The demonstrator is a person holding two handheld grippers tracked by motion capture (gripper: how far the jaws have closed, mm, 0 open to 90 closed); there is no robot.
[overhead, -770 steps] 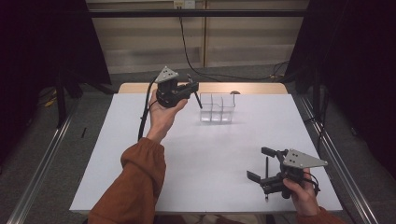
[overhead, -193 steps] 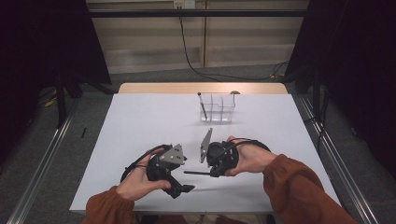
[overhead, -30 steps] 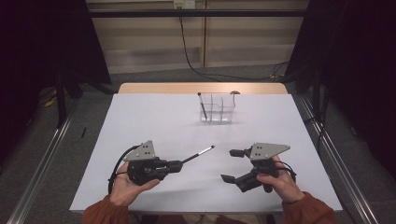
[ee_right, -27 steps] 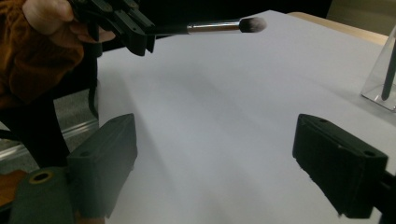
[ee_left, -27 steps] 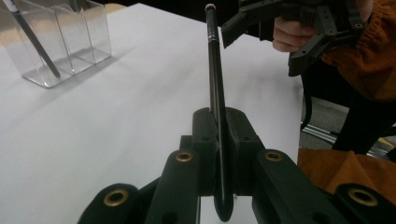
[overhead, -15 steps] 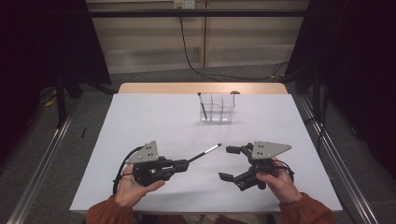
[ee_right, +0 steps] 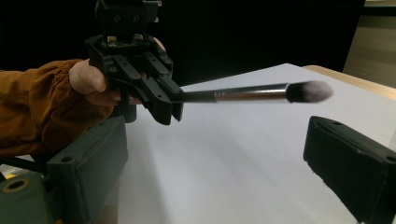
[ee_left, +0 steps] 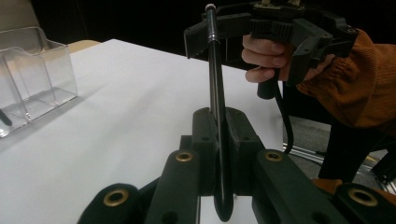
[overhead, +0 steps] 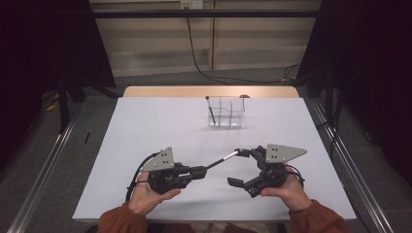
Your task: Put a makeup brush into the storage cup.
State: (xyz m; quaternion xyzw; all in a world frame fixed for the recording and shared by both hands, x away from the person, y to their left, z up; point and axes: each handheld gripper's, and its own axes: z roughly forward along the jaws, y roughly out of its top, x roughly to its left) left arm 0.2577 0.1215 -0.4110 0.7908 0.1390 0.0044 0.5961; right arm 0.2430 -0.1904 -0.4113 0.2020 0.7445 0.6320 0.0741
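A thin black makeup brush [overhead: 221,161] with a silver ferrule sticks out of my left gripper [overhead: 199,171], which is shut on its handle end. The brush points right and slightly away from me. Its soft tip reaches the far jaw of my right gripper [overhead: 238,167], whose jaws have just been opening and stand wide apart, pressing on nothing. In the left gripper view the brush [ee_left: 215,93] runs up from my closed left gripper [ee_left: 219,135]. In the right gripper view the brush [ee_right: 243,94] crosses level above the gap of my right gripper [ee_right: 219,158].
A clear plastic organizer [overhead: 226,112] with compartments stands at the back middle of the white table [overhead: 145,126]; a second dark brush [overhead: 210,109] leans in its left compartment. The organizer [ee_left: 32,70] sits far left in the left gripper view.
My left hand has carried the brush to the right, so its tip now reaches the right gripper's far jaw. The right gripper's jaws stand a little wider.
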